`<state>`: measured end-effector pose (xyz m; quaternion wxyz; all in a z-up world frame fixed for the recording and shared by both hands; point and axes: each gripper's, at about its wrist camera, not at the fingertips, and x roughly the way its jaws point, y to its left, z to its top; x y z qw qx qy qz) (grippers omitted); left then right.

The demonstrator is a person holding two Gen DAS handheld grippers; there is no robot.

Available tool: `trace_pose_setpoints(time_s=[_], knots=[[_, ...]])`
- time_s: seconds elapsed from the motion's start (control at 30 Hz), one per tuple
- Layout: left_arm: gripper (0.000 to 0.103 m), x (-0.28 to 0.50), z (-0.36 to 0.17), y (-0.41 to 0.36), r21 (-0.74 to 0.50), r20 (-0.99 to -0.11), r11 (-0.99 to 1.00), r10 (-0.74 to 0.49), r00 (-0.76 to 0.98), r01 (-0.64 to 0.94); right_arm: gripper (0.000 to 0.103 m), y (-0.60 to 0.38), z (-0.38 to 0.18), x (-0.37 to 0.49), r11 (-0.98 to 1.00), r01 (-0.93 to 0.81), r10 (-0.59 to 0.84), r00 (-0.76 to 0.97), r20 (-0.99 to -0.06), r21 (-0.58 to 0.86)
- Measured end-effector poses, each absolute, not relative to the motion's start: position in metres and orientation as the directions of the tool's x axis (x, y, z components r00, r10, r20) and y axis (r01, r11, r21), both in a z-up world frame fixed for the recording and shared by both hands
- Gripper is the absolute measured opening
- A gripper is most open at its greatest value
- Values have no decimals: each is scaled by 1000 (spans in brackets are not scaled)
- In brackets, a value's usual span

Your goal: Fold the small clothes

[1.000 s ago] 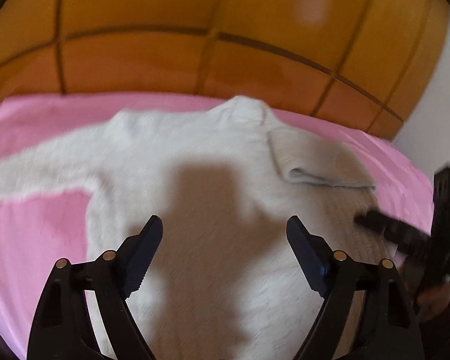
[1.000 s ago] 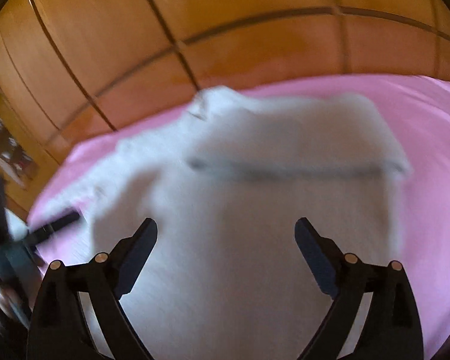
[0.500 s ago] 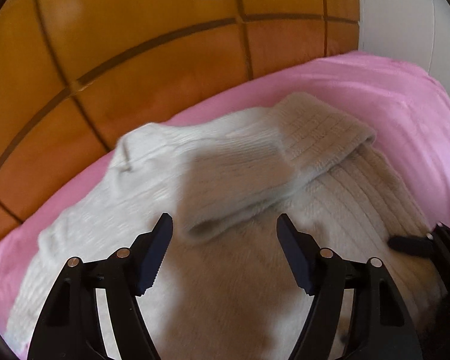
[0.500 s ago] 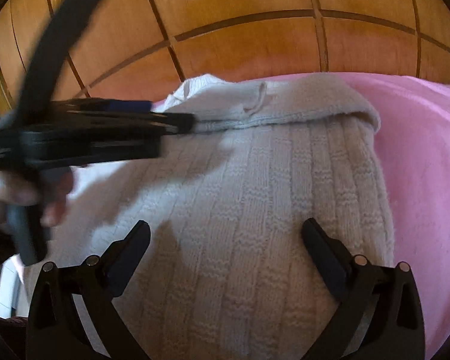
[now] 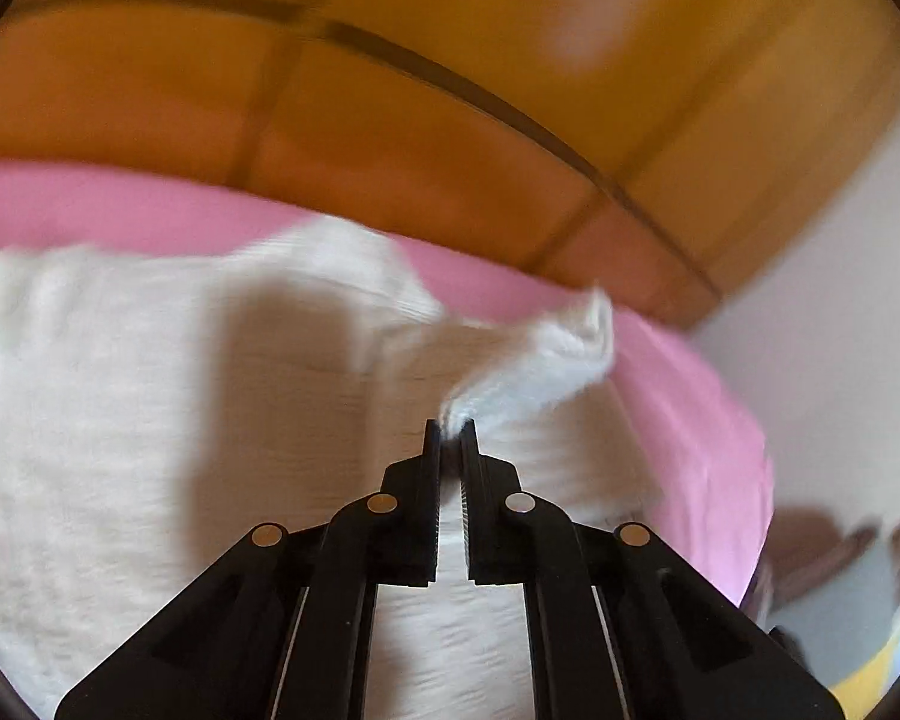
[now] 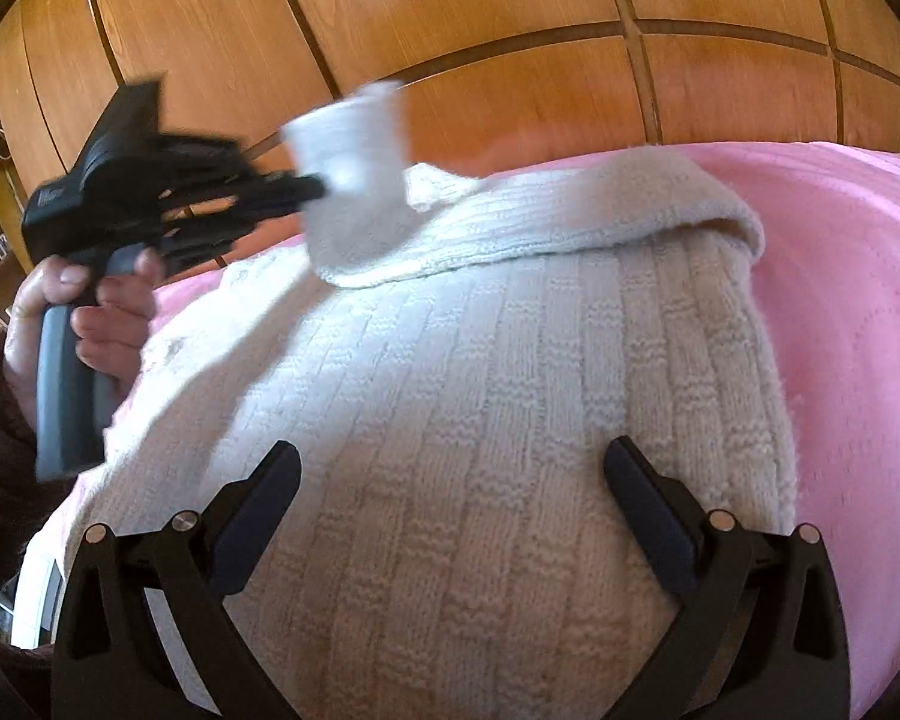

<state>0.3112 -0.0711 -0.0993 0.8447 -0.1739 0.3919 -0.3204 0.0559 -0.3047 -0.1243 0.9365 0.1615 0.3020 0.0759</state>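
Left gripper (image 5: 451, 427) now pinched almost fully closed on the cuff end of the sleeve (image 5: 534, 360); 0.5 s ago jaws were spread wide above that same folded sleeve. Cuff lifted clear of the sweater (image 6: 510, 420) body, blurred with motion in both views. From right wrist view, same gripper (image 6: 321, 186) seen off to the left, held in the person's left hand (image 6: 90, 312), cuff (image 6: 354, 180) raised against the wood panelling (image 6: 510, 30); previously lower and closer in, across the top-left of that view.

Right gripper (image 6: 450, 474) spread wide, nothing between the fingers, hovering low over the ribbed sweater body. Pose essentially unchanged from 0.5 s ago.

Sweater lying flat on the pink blanket (image 6: 858, 300), collar end toward the panelling, far sleeve folded across the upper chest. Left wrist view swung: more pink blanket (image 5: 690, 390) and white wall (image 5: 840, 300) at right than before, whole frame smeared.
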Motion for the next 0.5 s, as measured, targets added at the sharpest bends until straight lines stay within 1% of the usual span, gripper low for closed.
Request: trace_pose_setpoints(time_s=[0.13,0.27,0.3,0.33,0.37,0.4,0.43,0.47,0.5], knots=[[4,323,-127,-18,-643,-558,731,-652,513,229,101,-302,-124,59,942,-38,227,802,-552,332],[5,329,-149,-6,-693,-564,704,-664,491,157,101,-297,-124,62,951,-31,209,798,-565,309],[10,331,-155,-4,-702,-574,700,-664,479,129,101,-297,-125,63,951,-30,207,798,-566,306],[35,334,-159,-1,-717,-575,688,-672,468,108,101,-297,-125,63,952,-30,207,798,-566,306],[48,335,-162,2,-741,-563,666,-688,458,90,101,-297,-125,65,952,-30,207,798,-567,305],[58,335,-164,8,-788,-511,611,-720,469,80,101,-297,-125,65,952,-29,205,797,-567,304],[59,335,-164,12,-797,-500,600,-719,483,68,101,-294,-126,66,953,-30,204,797,-568,302],[59,339,-162,12,-787,-516,616,-696,499,45,101,-294,-126,67,954,-29,203,797,-569,300],[56,343,-162,10,-779,-526,625,-687,501,40,101,-293,-126,67,954,-28,202,797,-570,298]])
